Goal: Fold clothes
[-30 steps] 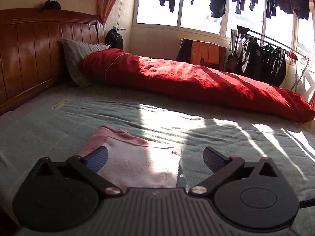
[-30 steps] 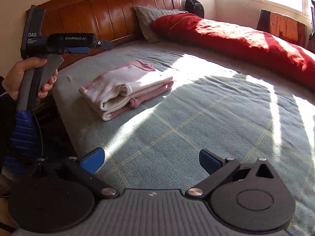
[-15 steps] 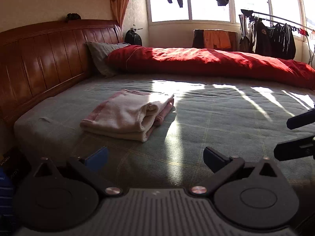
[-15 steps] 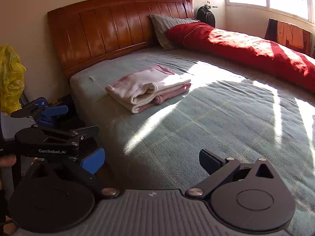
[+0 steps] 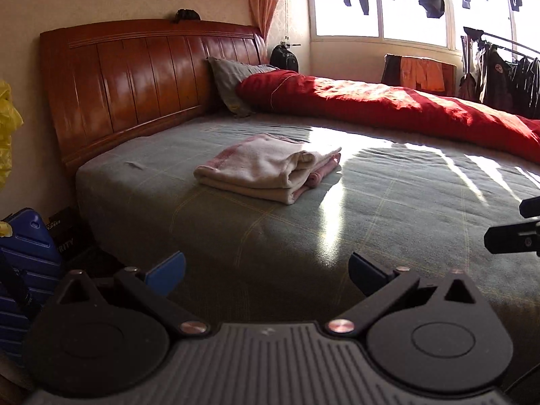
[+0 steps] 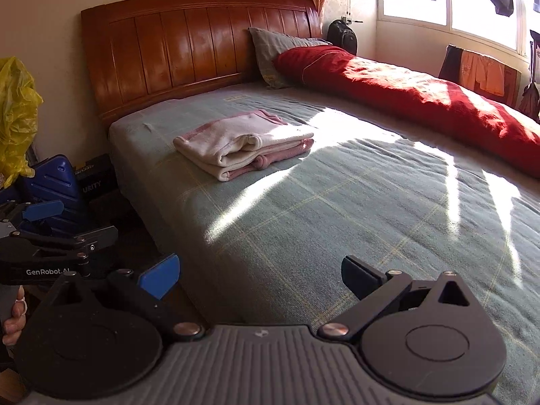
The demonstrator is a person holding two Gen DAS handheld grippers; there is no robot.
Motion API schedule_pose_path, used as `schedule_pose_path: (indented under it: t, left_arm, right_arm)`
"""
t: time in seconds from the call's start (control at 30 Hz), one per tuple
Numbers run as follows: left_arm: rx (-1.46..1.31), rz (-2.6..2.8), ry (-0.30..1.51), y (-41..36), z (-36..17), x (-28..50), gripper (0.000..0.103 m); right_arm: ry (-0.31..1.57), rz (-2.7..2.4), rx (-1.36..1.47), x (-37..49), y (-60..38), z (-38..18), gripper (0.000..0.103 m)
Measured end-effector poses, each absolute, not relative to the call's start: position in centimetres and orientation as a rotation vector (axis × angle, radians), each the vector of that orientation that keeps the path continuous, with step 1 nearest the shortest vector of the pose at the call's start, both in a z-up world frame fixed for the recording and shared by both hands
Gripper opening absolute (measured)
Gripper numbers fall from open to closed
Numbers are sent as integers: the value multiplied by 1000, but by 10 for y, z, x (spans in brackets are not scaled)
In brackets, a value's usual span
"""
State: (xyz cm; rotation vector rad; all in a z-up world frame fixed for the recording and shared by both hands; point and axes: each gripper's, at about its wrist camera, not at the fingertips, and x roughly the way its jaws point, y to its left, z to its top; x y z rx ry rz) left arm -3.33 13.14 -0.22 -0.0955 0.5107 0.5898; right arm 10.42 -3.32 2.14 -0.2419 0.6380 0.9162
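Folded pink-and-cream garment [image 5: 270,167] lies near the bed's [image 5: 388,209] headboard-end corner; both tongs, left [image 5: 266,270] and right [image 6: 259,275], have backed away released and empty, so folding looks done.

The folded garment [image 5: 270,168] is cream with pink edging. The bed cover [image 5: 388,209] under it is grey-green with thin yellow checks. Beyond it lie a red quilt [image 5: 405,108], a grey pillow [image 5: 233,81] and a red-brown wooden headboard [image 5: 135,81].
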Motion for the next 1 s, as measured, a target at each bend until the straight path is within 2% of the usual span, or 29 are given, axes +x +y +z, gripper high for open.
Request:
schedule_pose_path:
  t: [0.17,0.37,0.57,0.7,1.0]
  left_arm:
    - [-83,586,546,125,8,-40,102]
    - [-58,554,500,115,31,-50,102]
    - [-32,665,644,119,22,-39,102]
    - [-127,593,672,127,21,-37,102]
    - [-151,622,684,136,38,-19,103]
  right_arm:
    - [637,935,-266,93,-22,24,103]
    - [590,954,-290,77,-14,34,103]
    - [618,922,-274,77,-10,39,103]
    - [595,887,-306,76,-6,41,103]
    - [611,908,-259,83,2,53,103]
